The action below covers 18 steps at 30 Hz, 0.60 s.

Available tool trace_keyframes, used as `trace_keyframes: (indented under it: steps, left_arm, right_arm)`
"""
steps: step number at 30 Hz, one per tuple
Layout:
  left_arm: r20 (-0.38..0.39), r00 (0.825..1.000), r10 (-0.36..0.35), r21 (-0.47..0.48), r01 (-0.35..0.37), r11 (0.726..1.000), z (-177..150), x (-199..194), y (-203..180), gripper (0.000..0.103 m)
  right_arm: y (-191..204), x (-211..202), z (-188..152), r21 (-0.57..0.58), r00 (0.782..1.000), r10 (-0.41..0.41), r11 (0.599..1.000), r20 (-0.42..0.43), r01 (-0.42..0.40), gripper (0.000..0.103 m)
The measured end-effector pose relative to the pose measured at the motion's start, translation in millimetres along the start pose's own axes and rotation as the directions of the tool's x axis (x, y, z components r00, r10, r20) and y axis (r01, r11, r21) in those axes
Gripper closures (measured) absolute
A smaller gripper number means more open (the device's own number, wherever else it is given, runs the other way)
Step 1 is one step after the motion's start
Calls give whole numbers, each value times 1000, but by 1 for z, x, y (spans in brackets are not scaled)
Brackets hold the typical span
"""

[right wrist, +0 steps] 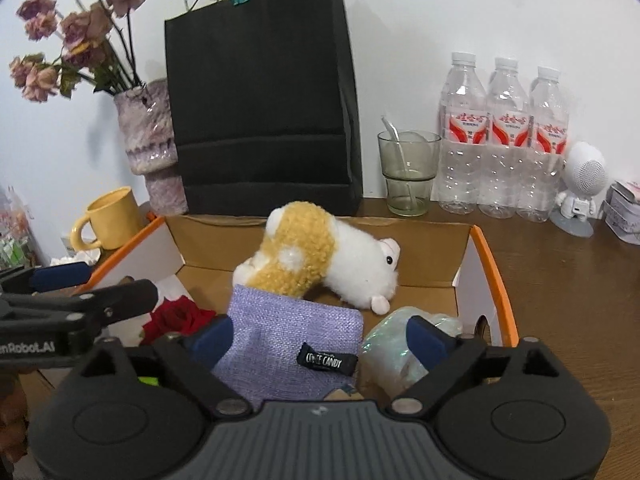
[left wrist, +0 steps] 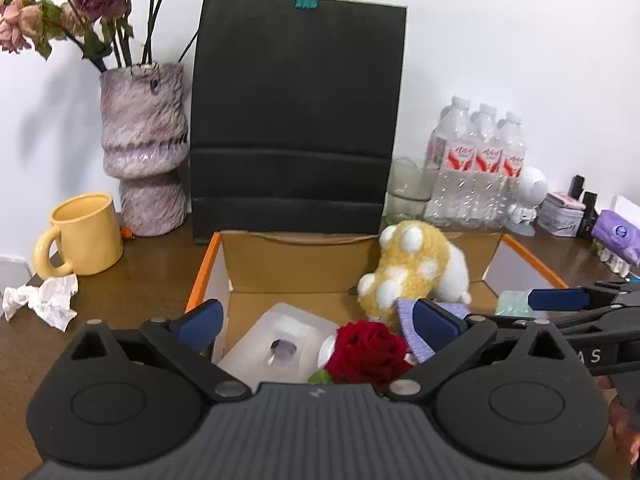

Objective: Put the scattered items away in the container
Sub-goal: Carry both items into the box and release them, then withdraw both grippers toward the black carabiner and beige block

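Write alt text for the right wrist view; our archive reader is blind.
Open right tongs hover over a cardboard box holding a plush toy, lilac pouch and red rose. Behind stand a black bag and water bottles.
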<state>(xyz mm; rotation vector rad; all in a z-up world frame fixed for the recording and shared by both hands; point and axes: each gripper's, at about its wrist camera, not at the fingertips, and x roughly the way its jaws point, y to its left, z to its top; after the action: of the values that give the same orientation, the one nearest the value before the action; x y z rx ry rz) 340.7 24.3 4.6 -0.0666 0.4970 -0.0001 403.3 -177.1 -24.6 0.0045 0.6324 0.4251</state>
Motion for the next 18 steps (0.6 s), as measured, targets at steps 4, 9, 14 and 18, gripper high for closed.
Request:
trace_keyframes:
  steps: [4,9,14,18]
  left_arm:
    - [4,1000,-5,-6,5,1000,1,-4,-1,0]
    - [33,999,-3,-20,3,1000,4,-19,5,0]
    - [101,995,-22,-40,26,999,10,-54,17,0]
    - [141,990,-29,-61,38,997,8,-86,28,0]
  right_arm:
    - [-2,-9,2,19,1000,-7,1000,6,7,2]
    - [-5,-25,4,20,1000,-5,1000,26,4,1]
    - [-10,-68,2,3,994,-26,1000,110,26,1]
    - [-15,-111,-8,-16,984,-40,999,173,44,0]
